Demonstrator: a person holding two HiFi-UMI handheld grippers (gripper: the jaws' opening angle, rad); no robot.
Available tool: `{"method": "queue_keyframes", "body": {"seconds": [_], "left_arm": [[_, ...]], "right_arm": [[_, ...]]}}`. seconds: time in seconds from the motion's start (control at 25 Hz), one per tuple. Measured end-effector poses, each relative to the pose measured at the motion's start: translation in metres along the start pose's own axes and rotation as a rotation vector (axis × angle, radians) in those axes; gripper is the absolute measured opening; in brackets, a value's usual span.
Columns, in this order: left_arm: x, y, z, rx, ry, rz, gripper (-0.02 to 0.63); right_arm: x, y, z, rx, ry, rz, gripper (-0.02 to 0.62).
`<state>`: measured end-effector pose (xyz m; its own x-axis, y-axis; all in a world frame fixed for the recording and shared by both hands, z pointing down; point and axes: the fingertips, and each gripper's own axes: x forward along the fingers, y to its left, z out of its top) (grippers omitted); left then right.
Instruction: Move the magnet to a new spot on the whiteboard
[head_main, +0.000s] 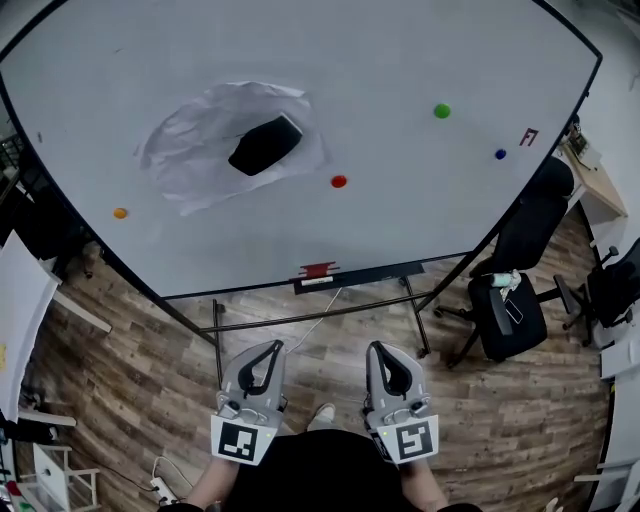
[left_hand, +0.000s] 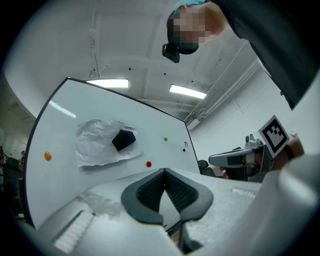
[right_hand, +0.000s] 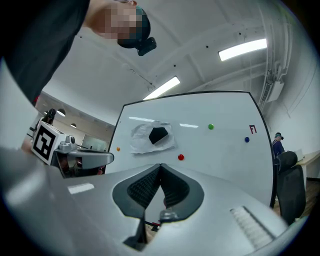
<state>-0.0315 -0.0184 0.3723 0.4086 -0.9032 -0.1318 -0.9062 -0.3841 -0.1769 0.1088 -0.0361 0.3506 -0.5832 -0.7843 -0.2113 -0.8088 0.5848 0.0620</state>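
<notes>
The whiteboard (head_main: 400, 220) stands ahead on a wheeled frame. It carries a red magnet (head_main: 339, 182), a green magnet (head_main: 442, 111), a blue magnet (head_main: 500, 154) and an orange magnet (head_main: 120, 213). A black block (head_main: 265, 145) pins a crumpled white paper (head_main: 195, 150) to the board. My left gripper (head_main: 272, 347) and right gripper (head_main: 381, 349) are held low near my body, well short of the board, both shut and empty. The red magnet (left_hand: 148, 164) shows just above the left gripper's tips (left_hand: 164, 171), and the red magnet (right_hand: 180, 157) also sits above the right gripper's tips (right_hand: 160, 166).
A red eraser (head_main: 318, 270) lies on the board's tray. A black office chair (head_main: 515, 290) stands at the board's right end, with a desk (head_main: 590, 175) behind it. White furniture (head_main: 25, 300) is at the left. Wooden floor lies between me and the board.
</notes>
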Motion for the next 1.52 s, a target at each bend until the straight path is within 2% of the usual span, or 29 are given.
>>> {"method": "queue_keyframes", "body": {"seconds": [0.28,0.44,0.6,1.0,1.2,1.52], "left_arm": [[0.021,-0.003,0.005,-0.006,-0.017,0.028,0.002],[0.030,-0.007,0.003,0.005,-0.019,0.025,0.002],[0.040,-0.002,0.002,0.011,-0.021,0.038,0.002],[0.062,0.040,0.002,0.022,-0.056,0.091,0.002],[0.081,0.061,0.001,0.052,-0.064,0.089,0.002],[0.107,0.087,-0.007,0.040,-0.065,0.081,0.002]], "right_arm": [[-0.003,-0.026,-0.006,0.002,0.013,-0.012,0.002],[-0.002,-0.036,-0.019,-0.008,0.064,-0.016,0.002],[0.011,-0.042,-0.018,-0.012,0.055,0.001,0.002],[0.067,-0.042,-0.033,-0.047,0.082,0.058,0.002],[0.100,-0.044,-0.035,-0.055,0.084,0.057,0.002],[0.140,-0.056,-0.034,-0.088,0.064,0.038,0.002]]}}
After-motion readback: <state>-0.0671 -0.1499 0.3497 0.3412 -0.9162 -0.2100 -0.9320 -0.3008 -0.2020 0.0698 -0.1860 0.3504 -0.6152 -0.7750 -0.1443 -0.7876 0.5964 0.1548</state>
